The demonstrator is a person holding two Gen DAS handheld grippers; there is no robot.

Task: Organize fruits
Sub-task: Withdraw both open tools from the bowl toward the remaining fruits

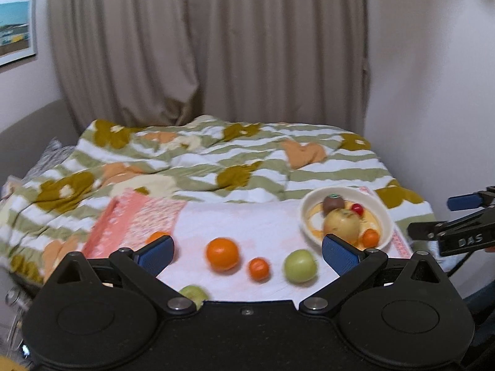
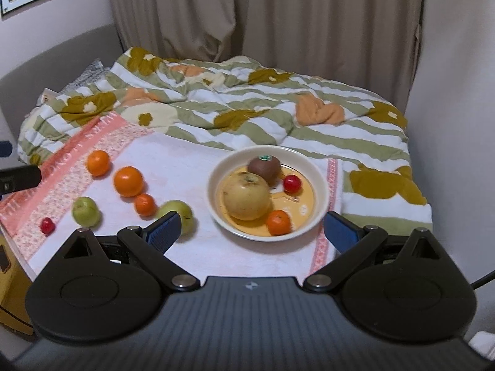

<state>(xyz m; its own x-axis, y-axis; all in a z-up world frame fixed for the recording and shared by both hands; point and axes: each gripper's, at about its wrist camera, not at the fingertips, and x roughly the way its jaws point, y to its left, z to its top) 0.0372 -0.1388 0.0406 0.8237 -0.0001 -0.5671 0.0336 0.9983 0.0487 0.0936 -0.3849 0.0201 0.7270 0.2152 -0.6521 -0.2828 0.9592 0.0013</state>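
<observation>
A: While the bowl [image 2: 320, 182] holds four fruits, where are the others?
B: Loose on the towel [image 2: 185, 167], left of it.
A: The claws?
B: Left claw [image 1: 247, 252] and right claw [image 2: 250, 230] gape wide, empty.

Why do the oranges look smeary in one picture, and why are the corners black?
Left wrist view: motion blur smears the big orange and green apple. Right wrist view: sharper, the bowl is crisp. Both views: the fisheye lens darkens corners and bends the curtain edges.
</observation>
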